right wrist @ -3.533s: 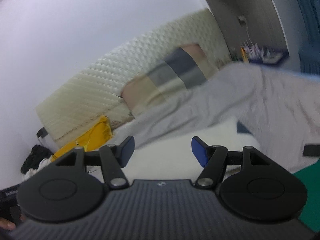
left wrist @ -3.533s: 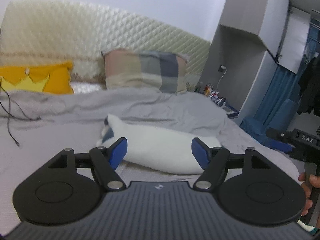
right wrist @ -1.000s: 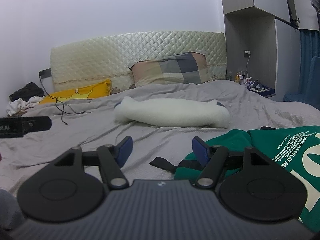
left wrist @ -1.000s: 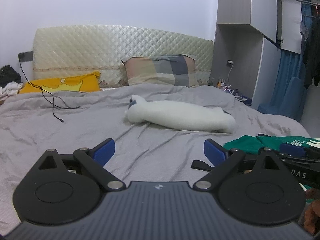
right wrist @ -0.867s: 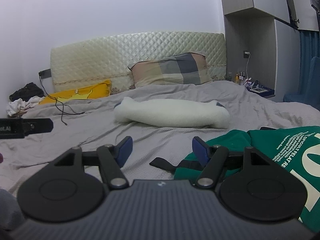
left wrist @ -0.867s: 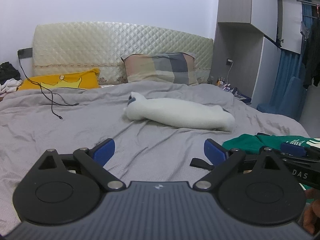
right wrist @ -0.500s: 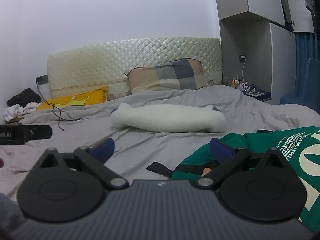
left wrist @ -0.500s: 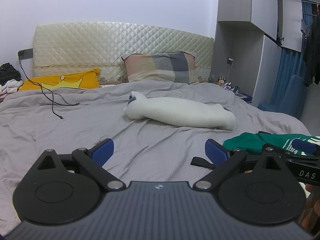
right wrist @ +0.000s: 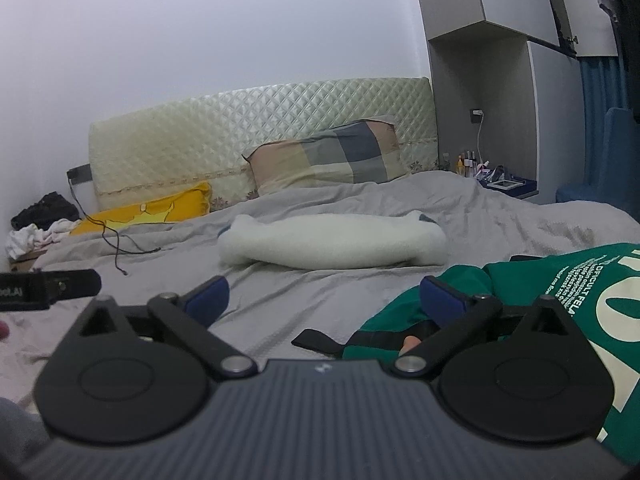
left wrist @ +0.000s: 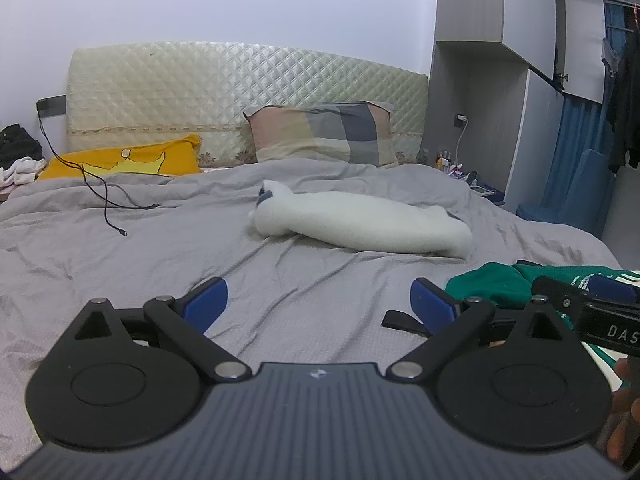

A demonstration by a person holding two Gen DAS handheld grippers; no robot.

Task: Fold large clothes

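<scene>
A grey bed point(left wrist: 168, 240) fills both views, with a quilted headboard point(left wrist: 240, 88), a plaid pillow point(left wrist: 320, 132) and a yellow pillow point(left wrist: 124, 158) at its far end. Across the middle lies a white bundle point(left wrist: 360, 224), which looks to be a garment already rolled or folded and set aside, so one piece seems done. The green shirt point(right wrist: 560, 292) sits crumpled at the near right edge of the bed, not yet spread, so its folding is all still ahead of you.

Your left gripper point(left wrist: 318, 300) hangs over bare sheet, fingers spread wide with nothing between them. Your right gripper point(right wrist: 324, 296) has just been opening and now stands wide too; its right finger sits over the shirt's edge, but the pads pinch nothing.

Much of the shirt runs out of the right wrist view, so you cannot tell its full shape or where the sleeves lie. A black strap point(right wrist: 320, 340) pokes out beside it; what it belongs to is unclear.
</scene>
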